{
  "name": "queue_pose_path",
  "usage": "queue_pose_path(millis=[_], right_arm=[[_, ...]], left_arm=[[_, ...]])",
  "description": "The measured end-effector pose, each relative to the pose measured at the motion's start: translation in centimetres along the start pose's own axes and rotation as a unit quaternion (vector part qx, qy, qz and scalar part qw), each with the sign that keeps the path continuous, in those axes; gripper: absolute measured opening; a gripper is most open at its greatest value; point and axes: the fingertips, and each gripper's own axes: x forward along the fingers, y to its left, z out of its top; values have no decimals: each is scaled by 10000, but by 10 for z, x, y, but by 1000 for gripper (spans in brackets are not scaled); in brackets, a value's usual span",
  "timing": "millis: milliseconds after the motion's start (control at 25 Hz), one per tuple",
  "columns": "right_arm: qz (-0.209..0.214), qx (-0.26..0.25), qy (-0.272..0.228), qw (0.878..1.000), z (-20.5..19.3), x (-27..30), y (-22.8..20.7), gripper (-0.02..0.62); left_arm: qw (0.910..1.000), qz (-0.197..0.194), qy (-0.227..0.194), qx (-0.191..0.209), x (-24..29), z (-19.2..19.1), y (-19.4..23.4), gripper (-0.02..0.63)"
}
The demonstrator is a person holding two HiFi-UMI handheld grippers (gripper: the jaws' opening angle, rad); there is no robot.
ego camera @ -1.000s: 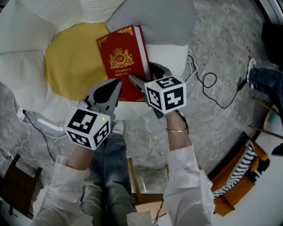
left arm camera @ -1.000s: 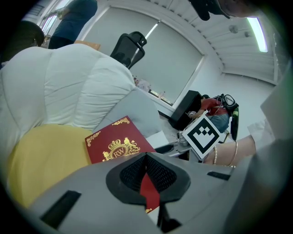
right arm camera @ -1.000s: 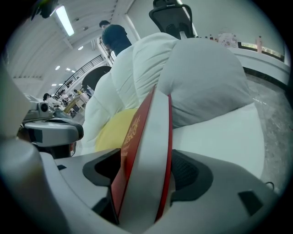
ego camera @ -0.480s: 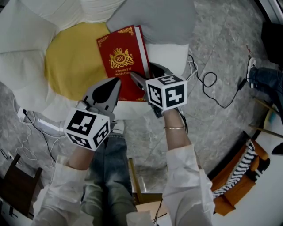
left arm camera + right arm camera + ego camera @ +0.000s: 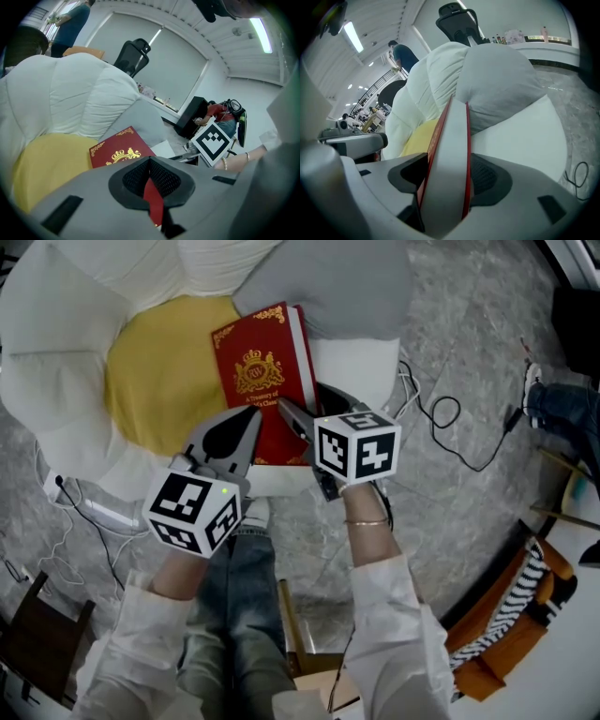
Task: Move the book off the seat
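Two grippers hold one red book (image 5: 265, 371) at upper centre, still on the white seat (image 5: 56, 324). The right gripper (image 5: 305, 409) has its jaws clamped on the page edge. The left gripper (image 5: 239, 432) has its jaws closed on the lower-left cover corner. Book and seat sit slightly further down-right than a second earlier. One yellow cushion (image 5: 159, 371) and one grey cushion (image 5: 328, 287) lie underneath.

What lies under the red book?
A yellow cushion passes under the left side of the red book, white seat padding under its right. The book hides whatever lies beneath its middle.
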Motion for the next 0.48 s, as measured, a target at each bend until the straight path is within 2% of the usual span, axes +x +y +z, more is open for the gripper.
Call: queue_pose_path(millis=[480], right_arm=[[3,65,-490,9988,29,-34,37,285]], left_arm=[[9996,-129,-206,128,-34,25,-13,5]])
